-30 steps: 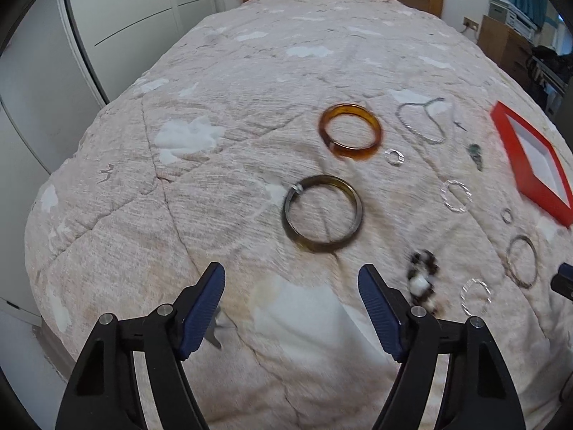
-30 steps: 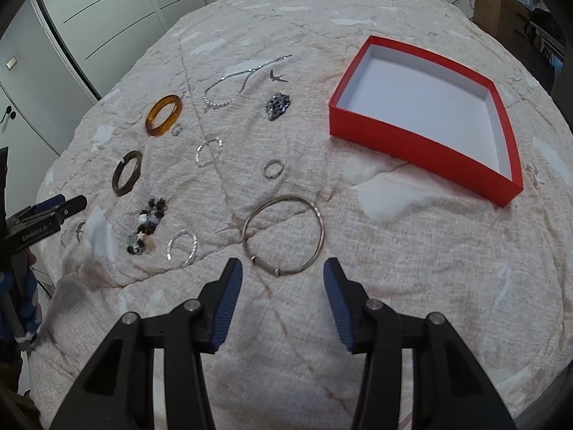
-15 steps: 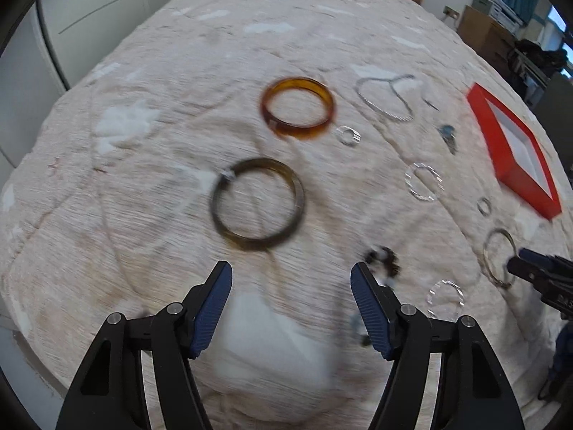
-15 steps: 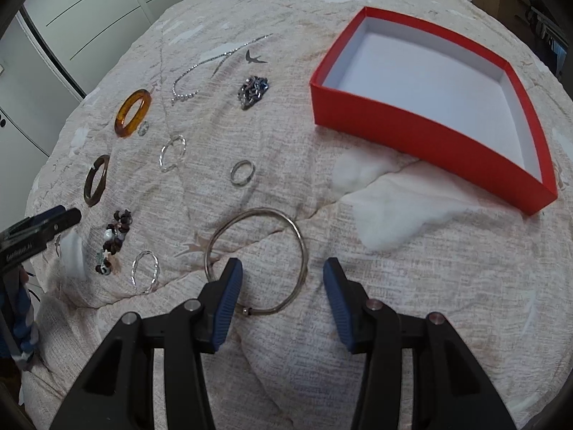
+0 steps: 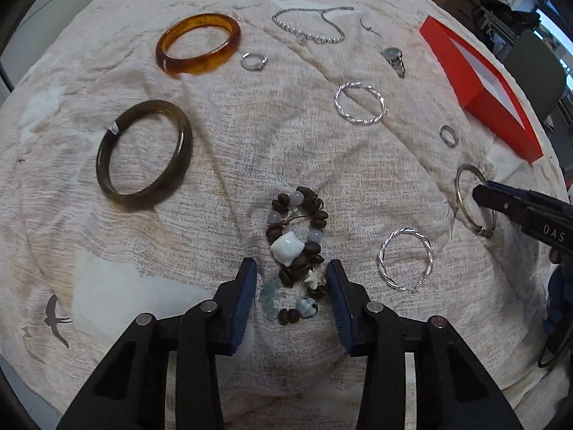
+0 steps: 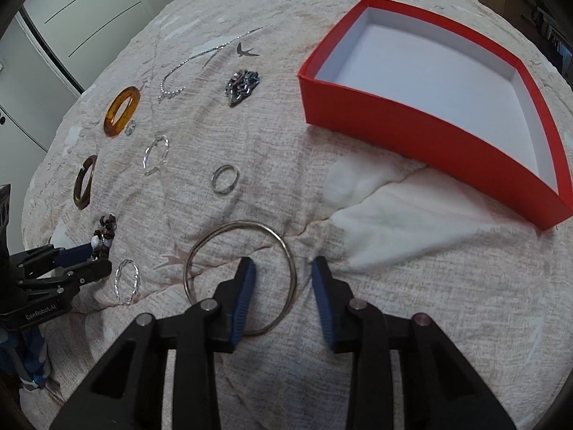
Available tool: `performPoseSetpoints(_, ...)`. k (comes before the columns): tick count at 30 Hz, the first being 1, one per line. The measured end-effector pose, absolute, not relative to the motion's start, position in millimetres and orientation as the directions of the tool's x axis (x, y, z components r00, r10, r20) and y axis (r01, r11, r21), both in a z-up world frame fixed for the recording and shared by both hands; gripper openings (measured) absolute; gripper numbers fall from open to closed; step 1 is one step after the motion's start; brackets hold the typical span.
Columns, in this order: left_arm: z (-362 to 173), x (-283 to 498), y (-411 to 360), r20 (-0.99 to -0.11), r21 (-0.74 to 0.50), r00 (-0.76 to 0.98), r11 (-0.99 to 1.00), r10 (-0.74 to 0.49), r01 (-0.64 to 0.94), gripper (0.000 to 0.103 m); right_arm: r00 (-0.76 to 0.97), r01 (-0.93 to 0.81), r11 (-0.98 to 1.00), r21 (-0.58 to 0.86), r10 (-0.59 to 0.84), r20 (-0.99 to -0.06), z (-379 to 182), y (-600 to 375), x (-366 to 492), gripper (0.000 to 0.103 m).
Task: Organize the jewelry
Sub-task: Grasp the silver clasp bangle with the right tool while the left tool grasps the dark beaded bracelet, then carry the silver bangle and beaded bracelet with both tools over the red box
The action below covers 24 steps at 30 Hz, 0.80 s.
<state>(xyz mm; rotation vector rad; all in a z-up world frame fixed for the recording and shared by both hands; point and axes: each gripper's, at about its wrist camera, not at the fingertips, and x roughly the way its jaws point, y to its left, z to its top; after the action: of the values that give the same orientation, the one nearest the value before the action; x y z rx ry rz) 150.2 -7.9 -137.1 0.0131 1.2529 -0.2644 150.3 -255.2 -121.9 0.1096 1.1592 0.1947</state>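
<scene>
The left tool pointed steeply down at the bed, its blue pads partly apart and just closing in around the lower end of the beaded bracelet at bottom centre of the left wrist view; the right pad looked to be touching the beads, the left pad stood clear, so no grip was made. The right tool had likewise just been narrowing, its pads straddling the right-hand side of the thin silver bangle at lower centre of the right wrist view, one pad inside the hoop and one outside, neither pressing the wire. The red box sat at the upper right of that view, its white inside holding nothing. Across the bedspread lay the amber bangle at upper left, the dark olive bangle below it, a chain necklace at top centre, a small watch, two twisted silver bracelets and two small rings.
</scene>
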Motion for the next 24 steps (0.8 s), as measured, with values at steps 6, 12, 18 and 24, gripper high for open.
performPoseSetpoints(6, -147, 155, -14, -0.943, -0.107, 0.289, 0.971, -0.168, 0.214, 0.028, 0.376, -0.106, 0.981, 0.161, 0.189, -0.907, -130, -253, 152, 0.026)
performPoseSetpoints(12, -147, 155, -14, -0.936, -0.097, 0.311, 0.971, -0.163, 0.217, 0.02, 0.386, -0.12, 0.982, 0.143, 0.179, -0.905, -134, -249, 155, 0.016)
performPoseSetpoints(18, -136, 146, -20, -0.927, -0.058, 0.35, 0.973, -0.136, 0.225, 0.013, 0.408, -0.121, 0.983, 0.139, 0.177, -0.896, -130, -253, 149, 0.005)
performPoseSetpoints(24, -119, 136, -25, -0.904, 0.007, 0.418, 0.974, -0.092, 0.229, 0.012, 0.446, -0.131, 0.987, 0.091, 0.141, -0.884, -115, -247, 140, 0.005)
